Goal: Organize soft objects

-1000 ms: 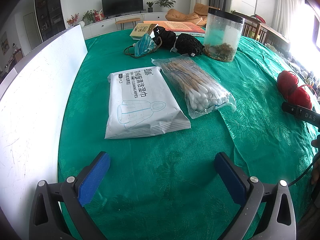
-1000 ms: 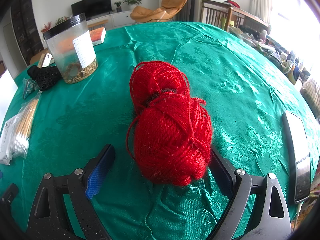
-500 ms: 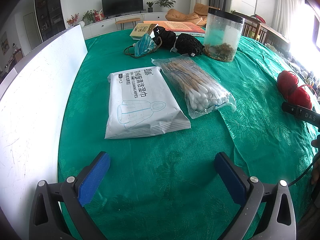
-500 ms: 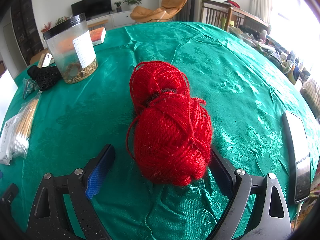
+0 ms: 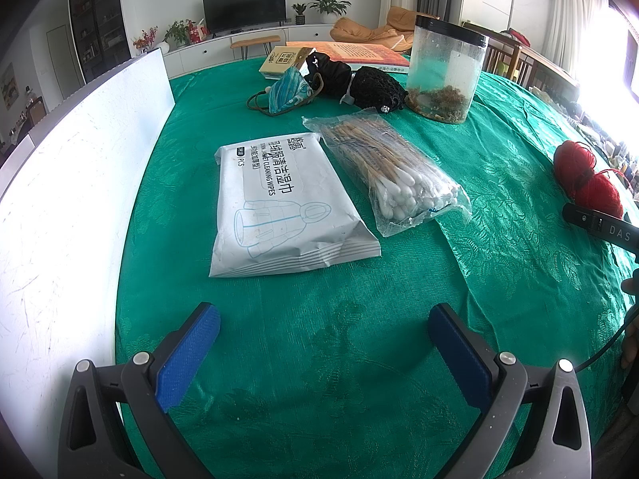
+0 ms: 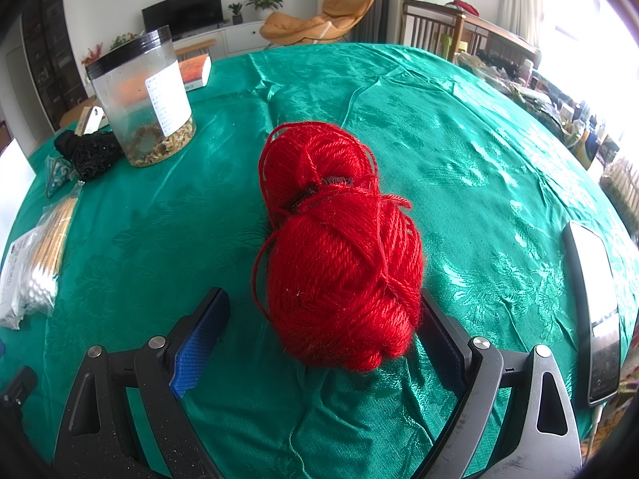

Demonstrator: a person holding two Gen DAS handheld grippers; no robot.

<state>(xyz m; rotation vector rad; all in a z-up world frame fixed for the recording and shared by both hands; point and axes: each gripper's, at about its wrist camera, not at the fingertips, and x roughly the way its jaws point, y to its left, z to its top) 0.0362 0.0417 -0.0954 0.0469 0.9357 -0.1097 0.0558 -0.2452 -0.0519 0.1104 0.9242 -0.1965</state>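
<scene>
While both tools sat low over the green tablecloth (image 5: 519, 263), the right gripper (image 6: 323, 335) had its jaws spread wide, the red yarn (image 6: 339, 247) lying between them; near end against the right pad, clear gap to the left pad, nothing clamped. Left gripper (image 5: 323, 343) was also spread wide, only cloth between its fingers. Ahead of it lay a white wipes pack (image 5: 279, 203), flat, sealed. Just beside it, a clear bag (image 5: 391, 167) full of cotton swabs. Further back stood a clear jar (image 5: 443, 68), black lid on, upright, brown dried stuff covering the bottom only. Beside the jar sat a black mesh pouch (image 5: 375, 88) and a blue face mask (image 5: 287, 92). White board (image 5: 72, 183) stood along the left edge.
</scene>
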